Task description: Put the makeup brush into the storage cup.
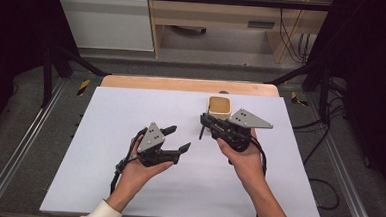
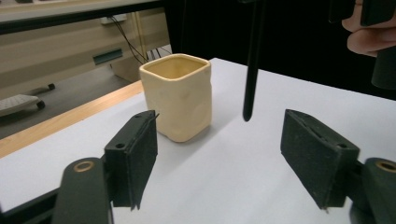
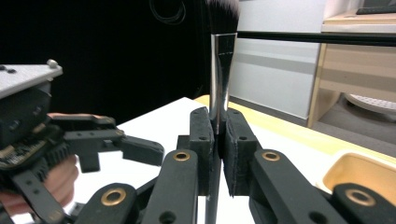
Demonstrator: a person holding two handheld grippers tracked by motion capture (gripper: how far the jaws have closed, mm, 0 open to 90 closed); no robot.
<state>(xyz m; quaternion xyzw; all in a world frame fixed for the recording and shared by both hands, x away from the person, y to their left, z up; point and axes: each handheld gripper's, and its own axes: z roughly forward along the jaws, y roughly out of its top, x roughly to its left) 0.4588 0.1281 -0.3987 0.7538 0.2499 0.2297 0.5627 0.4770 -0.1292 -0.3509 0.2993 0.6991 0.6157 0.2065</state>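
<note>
A cream ceramic cup (image 1: 220,106) with a squarish mouth stands upright on the white board (image 1: 104,149), toward its far side. My right gripper (image 1: 206,121) is just left of the cup and is shut on a makeup brush (image 1: 202,132), which it holds upright. In the right gripper view (image 3: 218,140) the jaws clamp the brush (image 3: 220,70) just below its silver ferrule, with the dark bristles on top and the cup (image 3: 359,175) at lower right. My left gripper (image 1: 177,138) is open and holds nothing. In its own view (image 2: 219,158) the cup (image 2: 177,95) and the hanging black brush handle (image 2: 252,60) stand ahead.
The board lies on a wooden table whose edge (image 1: 189,84) shows at the back. Black frame bars (image 1: 58,56) flank the table and cables (image 1: 327,185) trail at the right. Wooden furniture (image 1: 220,20) stands on the floor behind.
</note>
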